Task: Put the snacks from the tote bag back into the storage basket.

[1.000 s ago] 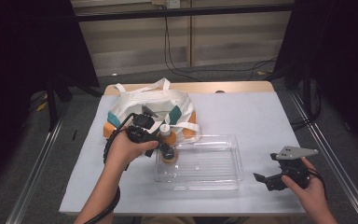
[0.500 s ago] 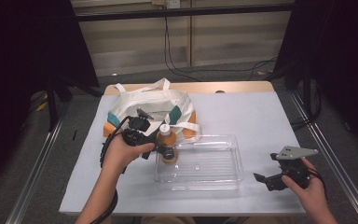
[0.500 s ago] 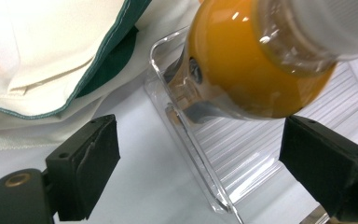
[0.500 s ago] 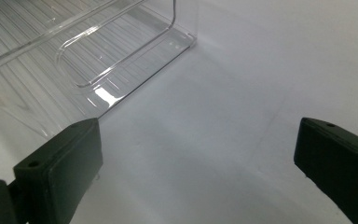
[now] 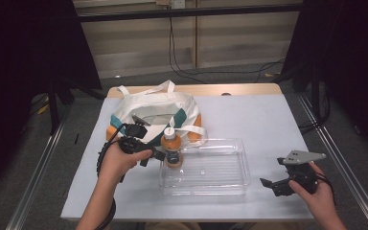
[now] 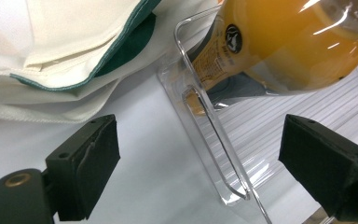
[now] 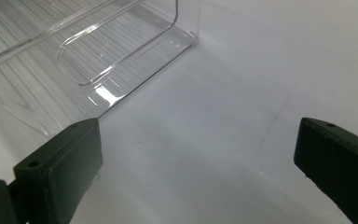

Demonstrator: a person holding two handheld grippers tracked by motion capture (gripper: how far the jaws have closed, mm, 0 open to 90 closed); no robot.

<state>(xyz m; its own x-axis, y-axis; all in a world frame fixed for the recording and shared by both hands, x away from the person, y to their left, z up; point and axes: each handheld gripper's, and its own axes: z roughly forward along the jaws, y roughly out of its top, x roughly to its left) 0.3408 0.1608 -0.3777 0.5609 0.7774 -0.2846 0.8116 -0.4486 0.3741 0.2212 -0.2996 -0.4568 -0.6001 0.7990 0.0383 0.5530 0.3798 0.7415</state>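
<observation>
The juice bottle [image 5: 172, 149], carried beside the tote bag [image 5: 153, 113] a second ago, now stands upright in the clear tray's [image 5: 230, 179] near-left corner. Placement appears complete. The left gripper [image 5: 159, 154] has let go: jaws spread wide, just beside the bottle. The right gripper [image 5: 267, 183] rests open and empty on the table [image 5: 268, 120].
</observation>
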